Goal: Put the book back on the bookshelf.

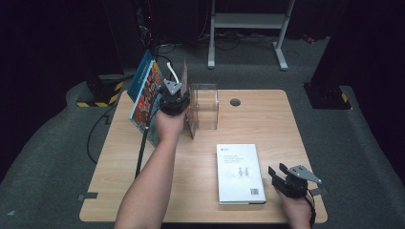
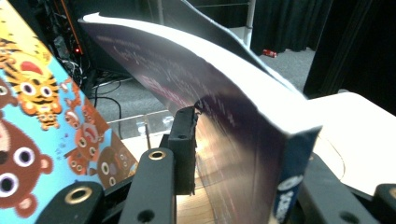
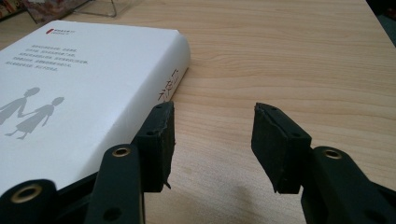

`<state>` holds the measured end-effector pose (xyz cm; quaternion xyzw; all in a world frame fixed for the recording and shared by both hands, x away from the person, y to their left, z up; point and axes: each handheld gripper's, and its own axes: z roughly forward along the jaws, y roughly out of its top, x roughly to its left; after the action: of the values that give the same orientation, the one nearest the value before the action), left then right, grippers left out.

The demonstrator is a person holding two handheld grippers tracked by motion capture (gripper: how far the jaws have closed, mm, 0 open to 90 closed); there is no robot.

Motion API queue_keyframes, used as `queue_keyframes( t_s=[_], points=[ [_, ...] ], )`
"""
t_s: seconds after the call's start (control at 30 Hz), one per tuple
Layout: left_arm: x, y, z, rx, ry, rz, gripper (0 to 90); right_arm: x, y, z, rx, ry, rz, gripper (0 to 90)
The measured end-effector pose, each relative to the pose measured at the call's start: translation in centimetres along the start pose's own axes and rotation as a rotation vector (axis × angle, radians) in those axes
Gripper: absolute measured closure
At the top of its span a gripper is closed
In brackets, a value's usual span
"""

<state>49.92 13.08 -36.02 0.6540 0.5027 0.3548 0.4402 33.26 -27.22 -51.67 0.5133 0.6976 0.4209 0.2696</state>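
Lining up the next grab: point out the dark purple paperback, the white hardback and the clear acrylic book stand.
dark purple paperback [image 2: 233,121], left gripper view, front cover.
white hardback [image 1: 239,172], high view, cover centre.
clear acrylic book stand [image 1: 208,102], high view, right wall.

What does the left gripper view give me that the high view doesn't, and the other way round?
Left gripper view alone: the dark book's spine and bowed page block clamped between the left gripper's jaws, and the tiger and bear drawings on the picture book.

High view alone: the white book lying flat near the right gripper, the whole clear acrylic stand, the table's edges and the floor.

Both: the gripped dark book, the tilted picture book beside it, and part of the stand.
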Motion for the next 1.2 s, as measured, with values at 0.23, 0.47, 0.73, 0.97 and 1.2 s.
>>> queue_keyframes(
  t_s=[0.23,0.47,0.73,0.97,1.2],
  points=[
    [0.7,0.2,-0.6,-0.004,0.012,-0.006,65.7,0.2,0.0,0.0,0.002,0.003,-0.004,49.4],
    [1.6,0.3,-1.2,-0.014,0.038,-0.022,65.2,0.2,0.0,0.0,0.003,0.003,-0.01,49.4],
    [2.6,0.4,-1.8,-0.02,0.068,-0.04,65.6,0.3,0.0,0.0,0.002,0.004,-0.014,49.4],
    [3.3,0.2,-2.1,-0.017,0.087,-0.053,65.8,0.3,0.0,0.1,0.003,0.005,-0.015,49.4],
    [3.8,0.1,-2.2,-0.003,0.123,-0.074,66.6,0.4,-0.1,0.1,0.008,0.007,-0.016,49.4]
  ],
)
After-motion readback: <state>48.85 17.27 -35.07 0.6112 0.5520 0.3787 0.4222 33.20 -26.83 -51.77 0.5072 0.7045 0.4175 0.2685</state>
